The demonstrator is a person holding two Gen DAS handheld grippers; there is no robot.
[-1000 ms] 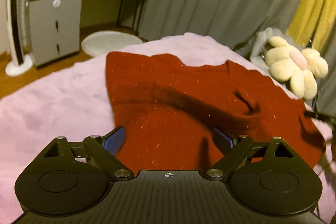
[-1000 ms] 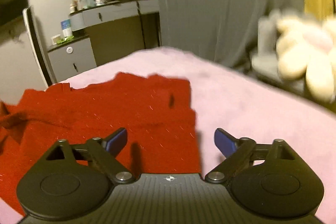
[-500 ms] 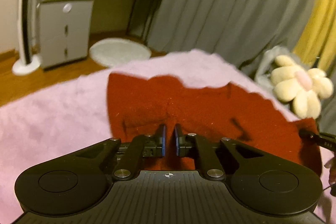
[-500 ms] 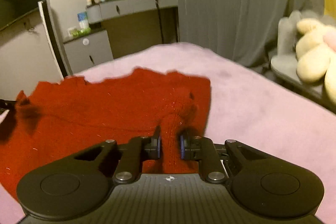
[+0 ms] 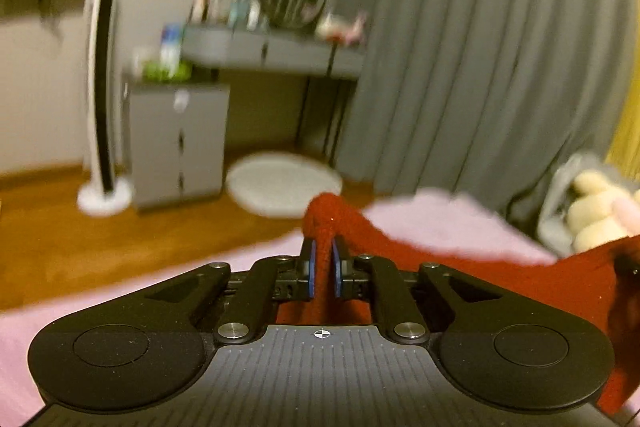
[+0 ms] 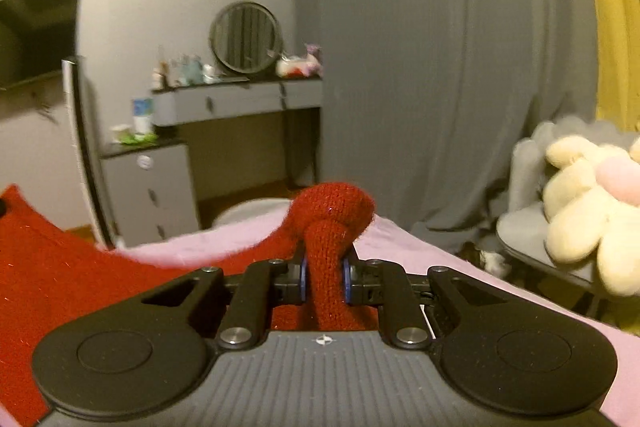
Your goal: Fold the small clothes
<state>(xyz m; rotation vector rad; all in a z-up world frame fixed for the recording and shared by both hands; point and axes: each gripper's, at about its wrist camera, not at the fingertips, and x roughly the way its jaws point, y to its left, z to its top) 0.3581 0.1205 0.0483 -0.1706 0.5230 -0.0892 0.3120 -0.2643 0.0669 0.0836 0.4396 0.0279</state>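
Observation:
A dark red knitted garment [image 5: 500,279] lies on a pink fluffy bed cover [image 5: 440,219]. My left gripper [image 5: 323,251] is shut on a pinched fold of it, and a bunch of knit pokes up past the blue pads. The cloth runs taut from there to the right. In the right wrist view my right gripper [image 6: 324,263] is shut on another bunched edge of the same garment [image 6: 80,275], which spreads away to the left over the bed cover [image 6: 460,267]. Both held edges are lifted off the bed.
A cream flower plush [image 6: 592,203] sits on a grey chair right of the bed. Grey curtains hang behind. Beyond the bed's far edge are a grey drawer unit [image 5: 176,143], a round white rug [image 5: 284,183], a tower fan [image 5: 102,87] and a dressing table [image 6: 240,99].
Both grippers went from wide open over the flat garment to shut on pinched folds of it. They then rose and tipped up, lifting the cloth off the bed.

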